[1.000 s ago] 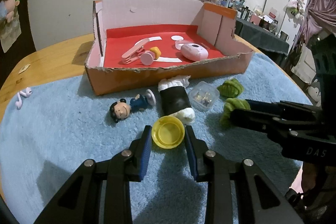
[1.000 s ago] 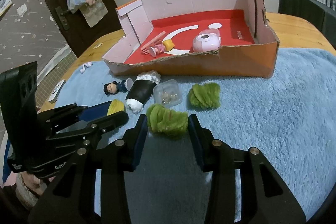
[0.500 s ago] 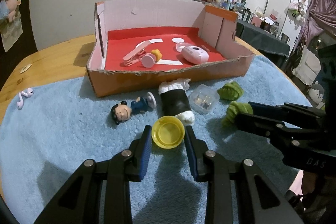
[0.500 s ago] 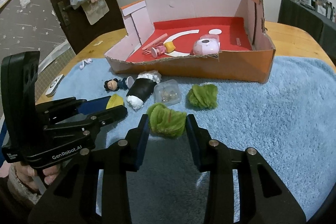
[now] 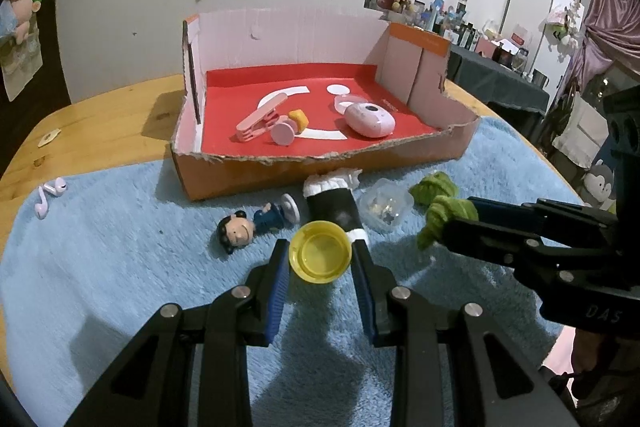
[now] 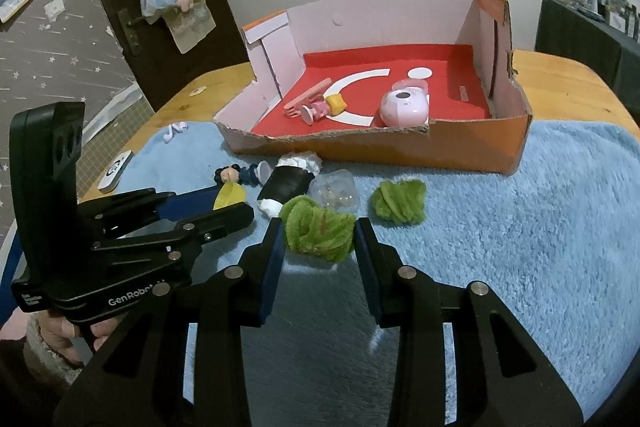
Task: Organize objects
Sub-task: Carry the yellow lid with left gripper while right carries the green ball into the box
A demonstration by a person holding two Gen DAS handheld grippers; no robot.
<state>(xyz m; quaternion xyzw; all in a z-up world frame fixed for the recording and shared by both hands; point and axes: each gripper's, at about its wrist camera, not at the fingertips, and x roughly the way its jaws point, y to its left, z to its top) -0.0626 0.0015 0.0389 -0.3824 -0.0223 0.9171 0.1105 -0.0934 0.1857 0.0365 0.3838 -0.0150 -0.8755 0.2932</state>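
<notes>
We have both tongs loaded: left tongs (image 5: 320,259) clamp the yellow cap (image 5: 320,251), right tongs (image 6: 320,241) have just closed on the green cloth wad (image 6: 317,229). The cardboard box (image 6: 476,149) lies straight ahead of both, right nearer its open red floor.

You are gripping with both: left gripper (image 5: 320,259) and right gripper (image 6: 320,233) are pointing downward, jaws clamped on loads.

Materials on my table: mostly fuzz, card and plastic.

Blue mat (image 5: 100,267) shaggy pile; box (image 5: 320,167) rough torn cardboard; yellow cap (image 5: 320,251) glossy plastic in my left claw; green wad (image 6: 318,229) fuzzy cloth; tabletop (image 5: 100,123) smooth wood at ten o'clock.
</notes>
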